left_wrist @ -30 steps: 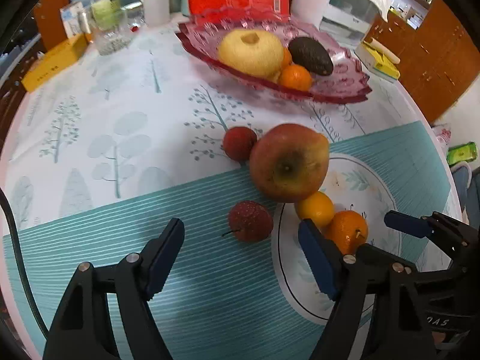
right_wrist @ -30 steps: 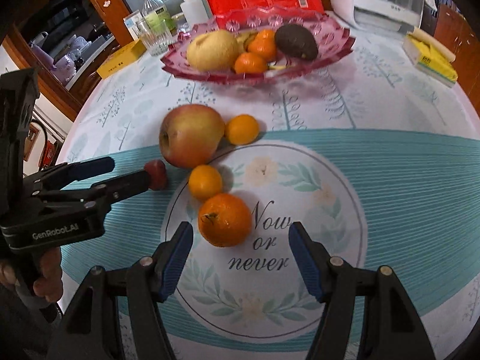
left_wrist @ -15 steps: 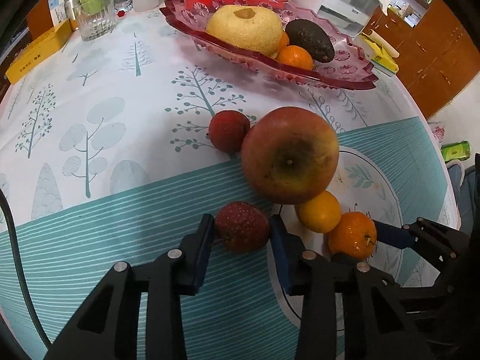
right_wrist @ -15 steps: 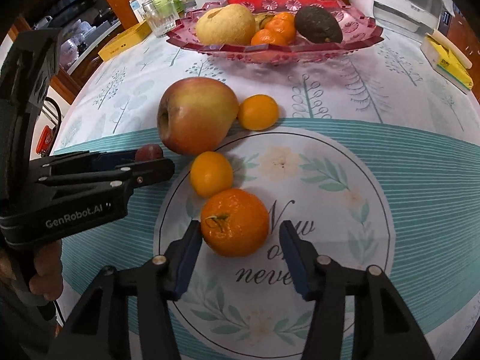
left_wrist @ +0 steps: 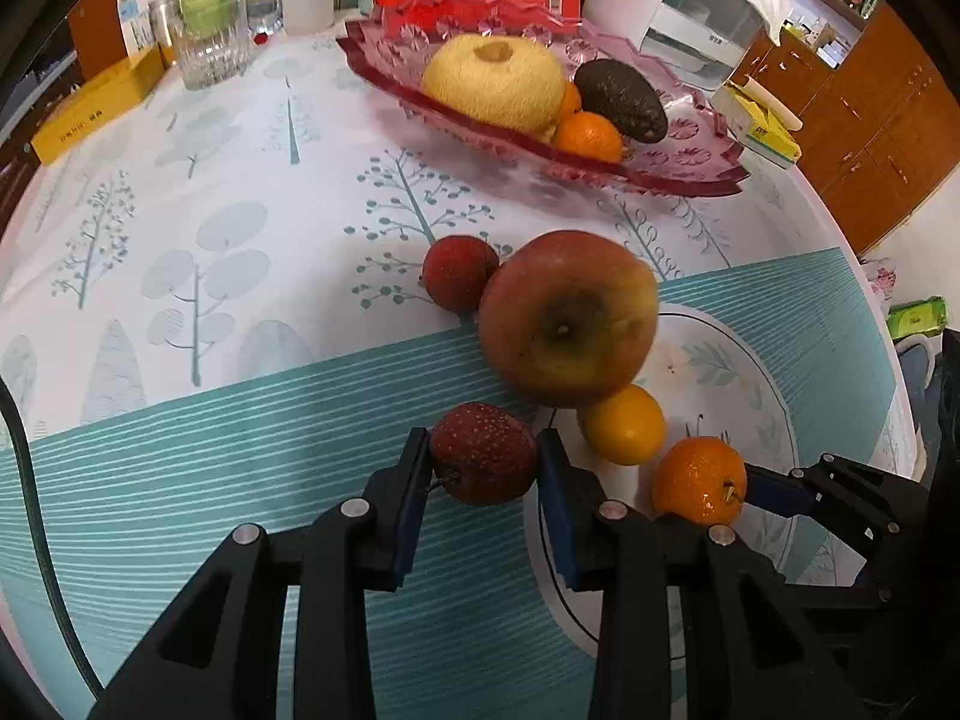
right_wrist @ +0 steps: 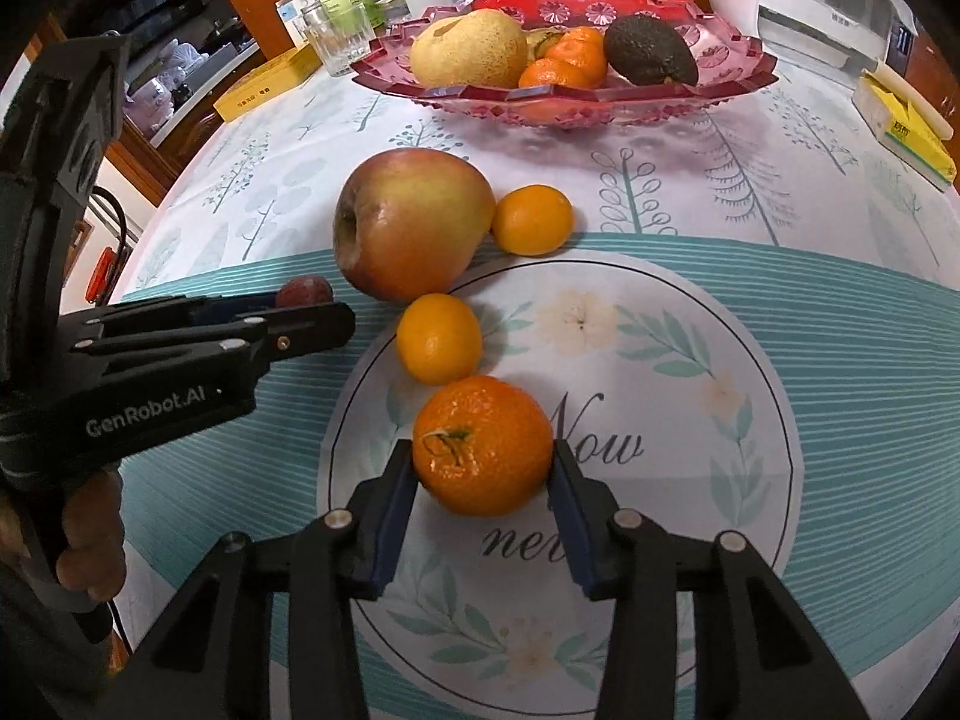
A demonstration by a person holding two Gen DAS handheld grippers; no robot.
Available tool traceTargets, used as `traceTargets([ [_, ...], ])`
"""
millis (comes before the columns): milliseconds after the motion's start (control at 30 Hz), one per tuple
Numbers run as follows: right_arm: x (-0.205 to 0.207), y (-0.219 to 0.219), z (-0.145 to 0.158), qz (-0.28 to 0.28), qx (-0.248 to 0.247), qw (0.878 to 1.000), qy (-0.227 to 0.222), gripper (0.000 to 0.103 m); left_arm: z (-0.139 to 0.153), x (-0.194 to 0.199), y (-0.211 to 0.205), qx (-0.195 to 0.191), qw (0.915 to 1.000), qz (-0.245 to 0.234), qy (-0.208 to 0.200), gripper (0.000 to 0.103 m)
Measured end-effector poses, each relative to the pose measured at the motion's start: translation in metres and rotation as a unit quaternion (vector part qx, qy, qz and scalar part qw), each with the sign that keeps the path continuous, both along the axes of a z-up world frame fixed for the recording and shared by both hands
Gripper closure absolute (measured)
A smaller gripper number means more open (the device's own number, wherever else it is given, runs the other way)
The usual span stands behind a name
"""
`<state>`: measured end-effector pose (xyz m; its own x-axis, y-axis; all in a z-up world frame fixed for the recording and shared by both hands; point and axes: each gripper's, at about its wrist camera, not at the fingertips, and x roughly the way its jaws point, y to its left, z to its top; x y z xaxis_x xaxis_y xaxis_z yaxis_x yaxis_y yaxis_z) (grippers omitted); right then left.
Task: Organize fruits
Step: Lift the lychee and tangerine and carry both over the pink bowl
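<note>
My left gripper (left_wrist: 483, 450) is shut on a red lychee (left_wrist: 483, 456) that sits on the teal tablecloth just in front of a big apple (left_wrist: 567, 318). My right gripper (right_wrist: 483, 459) has its jaws closing on a stemmed mandarin (right_wrist: 483, 444), both pads touching its sides. A second lychee (left_wrist: 459, 279) lies behind the apple. One small yellow citrus (right_wrist: 438, 336) rests between apple and mandarin, another (right_wrist: 531, 219) to the apple's right. At the back, the pink glass dish (right_wrist: 600, 102) holds a pear, an avocado and mandarins.
A glass tumbler (left_wrist: 210, 42), a bottle and a yellow box (left_wrist: 90, 108) stand at the back left. A red package rises behind the dish. A yellow tissue pack (right_wrist: 900, 114) lies at the back right. The round table's edge curves close on both sides.
Both grippers went from wide open to closed in on their fruit: the left around the near lychee, the right around the stemmed mandarin. Both cameras came slightly nearer to the table.
</note>
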<state>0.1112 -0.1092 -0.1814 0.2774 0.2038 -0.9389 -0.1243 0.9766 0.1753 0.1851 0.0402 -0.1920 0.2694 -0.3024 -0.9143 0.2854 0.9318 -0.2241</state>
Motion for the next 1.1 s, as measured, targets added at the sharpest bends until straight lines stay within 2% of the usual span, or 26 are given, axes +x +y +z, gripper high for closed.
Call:
traceTargets([
  [267,-0.007,-0.001,0.031,0.007,-0.002,1.0,-0.029,0.059,0.042,-0.017,-0.003,0.002,0.9996,0.006,-0.026,0.069],
  [500,-0.011,-0.019,0.077,-0.004,0.008,0.998,-0.063,0.059,0.092,-0.032,-0.011,0.012,0.9979,0.008,-0.062,0.069],
  [733,-0.002,-0.048,0.152,-0.004,0.014,0.993,-0.118,0.059,0.163,-0.027,-0.013,0.012,0.9937,0.025,-0.108,0.069],
  [900,0.02,-0.074,0.219,-0.003,0.028,0.987,-0.159,0.059,0.216,-0.015,-0.014,0.044,0.9871,0.034,-0.15,0.069],
  [1100,0.057,-0.097,0.285,-0.005,0.014,0.98,-0.199,0.059,0.273,0.009,-0.012,0.064,0.9808,0.052,-0.177,0.069],
])
